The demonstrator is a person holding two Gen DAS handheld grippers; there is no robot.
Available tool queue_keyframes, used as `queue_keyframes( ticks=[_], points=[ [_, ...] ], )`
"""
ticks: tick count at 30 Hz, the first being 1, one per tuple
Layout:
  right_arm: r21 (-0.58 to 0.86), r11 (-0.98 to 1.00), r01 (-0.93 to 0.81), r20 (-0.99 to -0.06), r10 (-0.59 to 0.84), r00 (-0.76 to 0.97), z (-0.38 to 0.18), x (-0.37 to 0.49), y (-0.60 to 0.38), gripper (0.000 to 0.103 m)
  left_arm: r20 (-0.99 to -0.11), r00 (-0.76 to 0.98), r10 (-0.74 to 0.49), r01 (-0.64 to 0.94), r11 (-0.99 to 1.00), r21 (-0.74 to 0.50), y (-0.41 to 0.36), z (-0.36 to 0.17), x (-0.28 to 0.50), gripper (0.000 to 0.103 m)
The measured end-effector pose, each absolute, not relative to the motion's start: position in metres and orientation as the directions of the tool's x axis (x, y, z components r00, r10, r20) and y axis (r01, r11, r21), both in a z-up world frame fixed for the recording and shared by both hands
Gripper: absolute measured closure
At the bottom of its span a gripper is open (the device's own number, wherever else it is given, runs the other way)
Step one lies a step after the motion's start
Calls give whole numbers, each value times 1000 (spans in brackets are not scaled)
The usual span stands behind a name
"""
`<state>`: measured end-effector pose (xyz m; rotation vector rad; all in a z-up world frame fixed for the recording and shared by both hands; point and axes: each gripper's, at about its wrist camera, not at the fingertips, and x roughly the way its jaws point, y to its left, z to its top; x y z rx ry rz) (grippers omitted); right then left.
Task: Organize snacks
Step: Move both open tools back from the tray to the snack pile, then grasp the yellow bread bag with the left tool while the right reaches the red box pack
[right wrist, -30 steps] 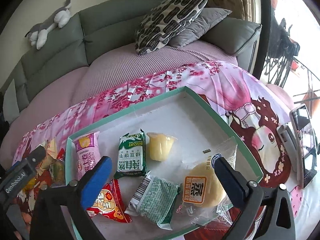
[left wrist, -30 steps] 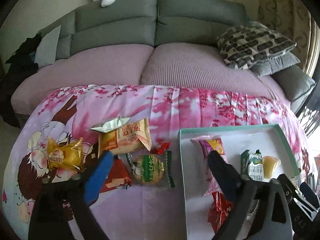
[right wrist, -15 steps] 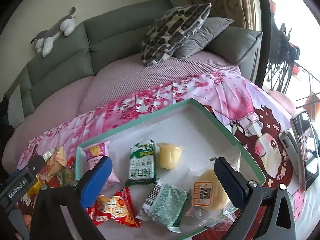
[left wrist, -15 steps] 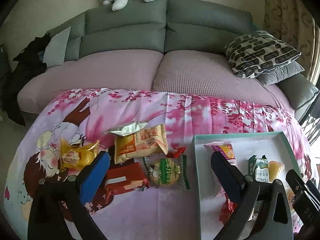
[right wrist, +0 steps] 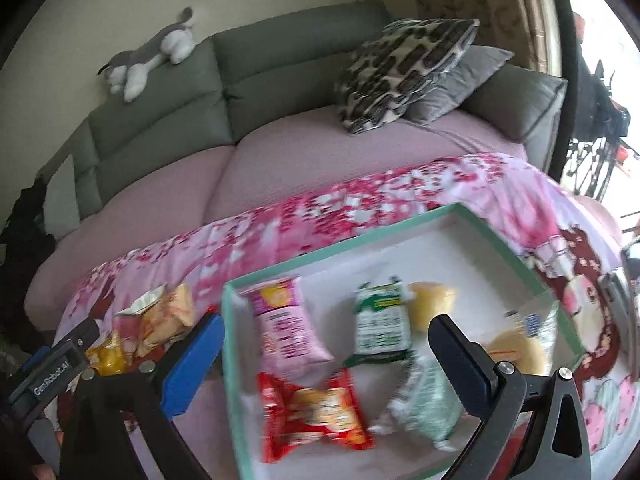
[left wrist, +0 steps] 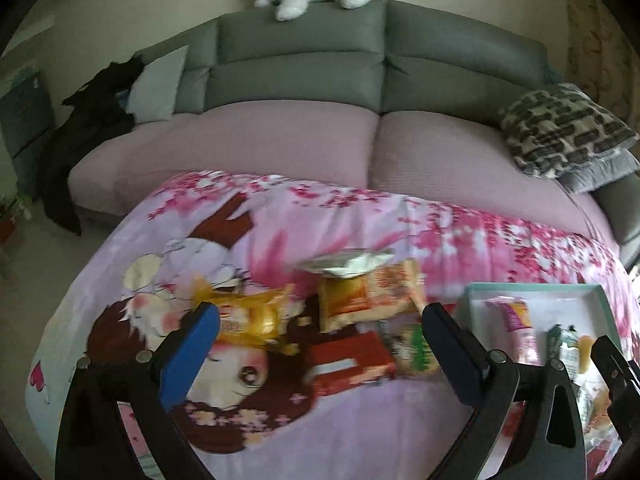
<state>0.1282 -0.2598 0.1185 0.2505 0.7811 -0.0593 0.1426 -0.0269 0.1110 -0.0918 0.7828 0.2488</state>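
Mostly crinkly packets [left wrist: 370, 298] (rectangular tray [right wrist: 504, 240])

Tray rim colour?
Mint green rim, white inside; clearest in the right wrist view.

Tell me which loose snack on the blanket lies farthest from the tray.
The yellow packet, at the far left of the pile, beside the left tongs' blue finger; the orange bag, red pack and green biscuit all lie nearer the tray.

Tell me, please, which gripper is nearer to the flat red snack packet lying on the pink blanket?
Left. The left gripper hangs open right over the flat red snack packet; the right gripper sits open over the green-rimmed tray, off to the side.
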Motion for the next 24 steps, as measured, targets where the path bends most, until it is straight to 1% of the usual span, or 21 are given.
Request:
queue_keyframes(
  ticks=[5,12,16,22,24],
  points=[
    [228,971,65,-702,118,702,115,130,-223,0,-716,658,236,-333,943,4,10,108,136,2],
    [204,979,17,-733,142,666,103,134,-181,0,-738,616,276,-433,901,-25,63,100,121,2],
    [193,981,-19,-743,159,650,99,136,-157,0,-753,597,278,-473,880,-50,90,94,113,2],
    [179,975,-133,-751,223,622,89,136,-115,0,-770,575,277,-519,851,-81,120,84,104,2],
    [155,975,-159,-760,220,611,83,136,-102,0,-779,567,266,-523,847,-91,127,80,104,2]
  ],
)
